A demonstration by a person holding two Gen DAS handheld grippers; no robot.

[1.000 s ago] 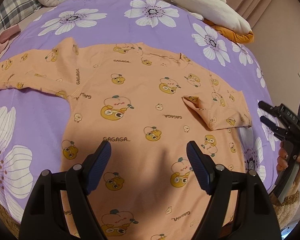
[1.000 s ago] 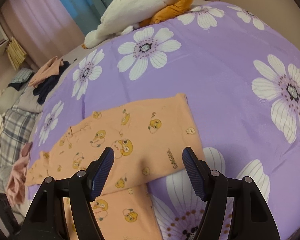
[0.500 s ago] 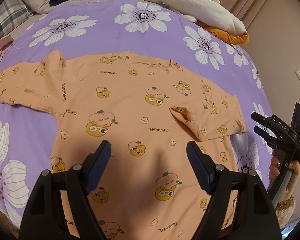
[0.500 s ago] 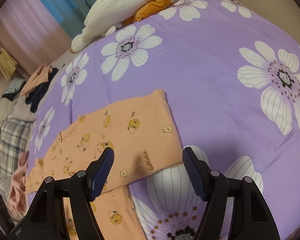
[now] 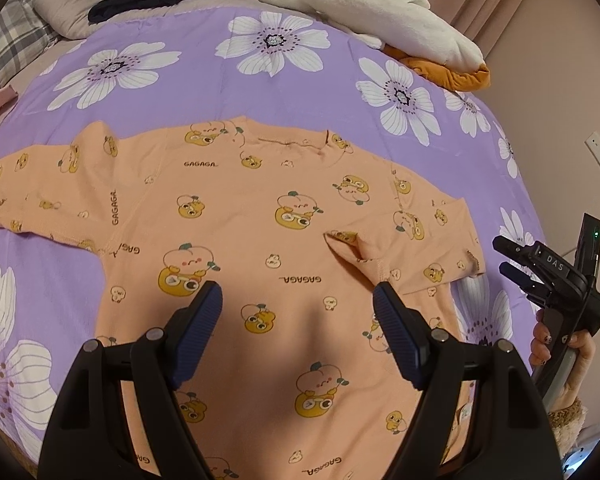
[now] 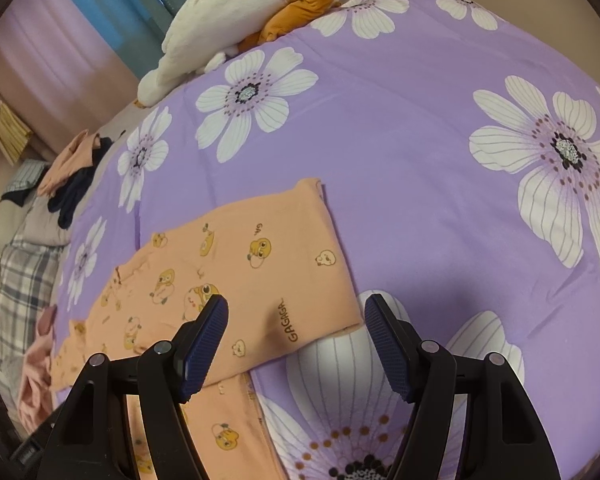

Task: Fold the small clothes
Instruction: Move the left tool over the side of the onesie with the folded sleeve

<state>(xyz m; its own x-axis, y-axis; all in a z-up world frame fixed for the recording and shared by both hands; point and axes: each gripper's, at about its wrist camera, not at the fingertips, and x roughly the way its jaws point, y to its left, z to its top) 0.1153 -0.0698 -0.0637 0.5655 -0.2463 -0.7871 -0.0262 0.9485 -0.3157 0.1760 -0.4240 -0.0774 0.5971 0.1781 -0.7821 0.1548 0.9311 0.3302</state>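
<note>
- Orange shirt [image 5: 260, 240] lies flat on the bed's purple flowered cover [image 5: 204, 92], one sleeve folded in; "GAGAGA" printed repeatedly.
- Left tongs [image 5: 298, 332] and right tongs [image 6: 296, 340] gape, empty.
- Right tongs marked "DAS".

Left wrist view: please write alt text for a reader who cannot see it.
An orange long-sleeved cartoon-print shirt lies flat on a purple bedspread with white flowers, one sleeve already folded inward. The open left gripper hovers above it; the right gripper waits at the edge.

left gripper [image 5: 298, 318]: black frame, ribbed navy pads, silver screws | right gripper [image 6: 296, 330]: same (DAS label, green LED) | hand [image 5: 556, 364]: painted nails, fuzzy cuff
</note>
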